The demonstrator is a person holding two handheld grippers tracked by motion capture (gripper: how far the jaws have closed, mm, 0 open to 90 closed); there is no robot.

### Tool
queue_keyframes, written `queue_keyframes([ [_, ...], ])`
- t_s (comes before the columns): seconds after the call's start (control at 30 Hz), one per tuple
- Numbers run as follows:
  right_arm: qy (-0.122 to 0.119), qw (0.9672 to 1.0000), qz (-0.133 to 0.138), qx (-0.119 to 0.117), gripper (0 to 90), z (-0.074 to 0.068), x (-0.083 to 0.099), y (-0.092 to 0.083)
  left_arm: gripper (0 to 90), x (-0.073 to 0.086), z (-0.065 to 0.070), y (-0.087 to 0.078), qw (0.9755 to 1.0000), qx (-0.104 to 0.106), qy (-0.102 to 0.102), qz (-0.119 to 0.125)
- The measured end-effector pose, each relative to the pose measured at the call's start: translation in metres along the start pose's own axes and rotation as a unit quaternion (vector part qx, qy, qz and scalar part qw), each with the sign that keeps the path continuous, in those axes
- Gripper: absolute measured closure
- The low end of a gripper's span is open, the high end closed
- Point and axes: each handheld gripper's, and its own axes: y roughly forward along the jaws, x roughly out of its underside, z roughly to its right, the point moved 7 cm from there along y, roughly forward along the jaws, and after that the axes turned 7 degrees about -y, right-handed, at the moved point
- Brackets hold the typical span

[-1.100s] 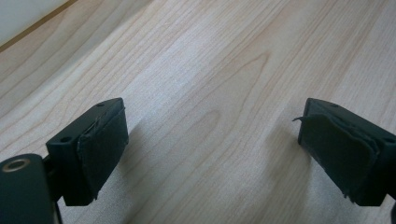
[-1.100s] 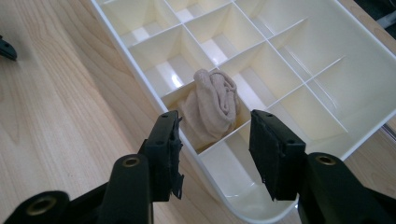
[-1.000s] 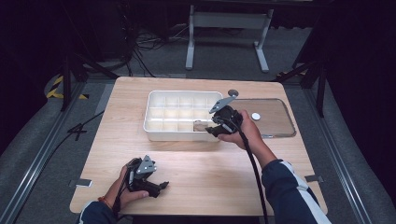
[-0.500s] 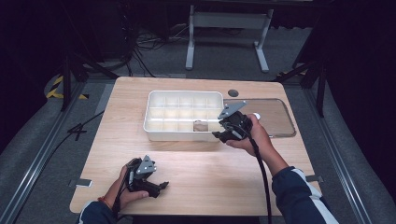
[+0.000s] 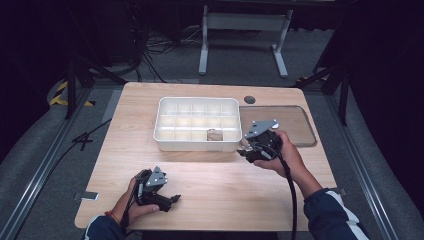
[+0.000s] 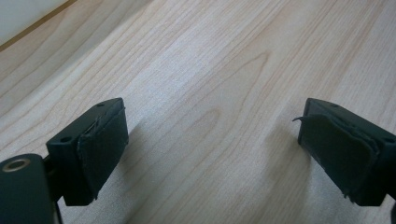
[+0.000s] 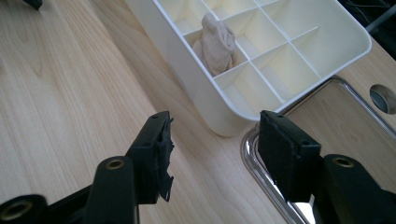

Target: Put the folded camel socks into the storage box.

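Both hand-held grippers empty over the wooden desk (image 5: 210, 175); pale lump sits in the divided tray.

Right hand-held gripper (image 5: 247, 150) just off the white compartment tray (image 5: 196, 142), near its right front corner, jaws parted, nothing between them. Pale crumpled lump (image 7: 217, 42) in a front-row compartment, second from right. Clear rimmed tray (image 5: 300, 131) beside it. Left hand-held gripper (image 5: 172, 199) near the front desk edge, jaws wide, bare wood between.

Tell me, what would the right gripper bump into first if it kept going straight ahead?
Probably the near corner of the white divided tray, which sits straight ahead of the right gripper. Depth is hard to judge.
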Motion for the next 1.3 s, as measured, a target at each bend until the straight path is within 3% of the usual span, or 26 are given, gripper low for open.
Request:
queue_keyframes([
  [0.23, -0.014, 0.9999, -0.003, 0.008, 44.3, -0.006, 0.016, -0.006, 8.7, 0.000, 0.000, 0.000, 1.0000, -0.002, 0.002, 0.000],
  [0.73, 0.009, 0.9997, -0.017, 0.013, 41.9, -0.011, 0.059, -0.015, 8.7, 0.000, -0.001, -0.001, 1.0000, -0.003, 0.003, -0.001],
  [0.87, 0.010, 0.9996, -0.022, 0.014, 40.8, -0.012, 0.069, -0.017, 8.7, 0.000, -0.001, -0.001, 1.0000, -0.003, 0.003, -0.001],
  [1.07, -0.013, 0.9998, -0.011, 0.013, 39.2, -0.018, 0.081, -0.026, 8.7, 0.000, -0.001, -0.001, 1.0000, -0.005, 0.005, -0.001],
  [1.3, -0.002, 0.9995, -0.025, 0.019, 40.1, -0.026, 0.108, -0.028, 8.7, 0.001, -0.001, -0.001, 1.0000, -0.006, 0.003, 0.000],
])
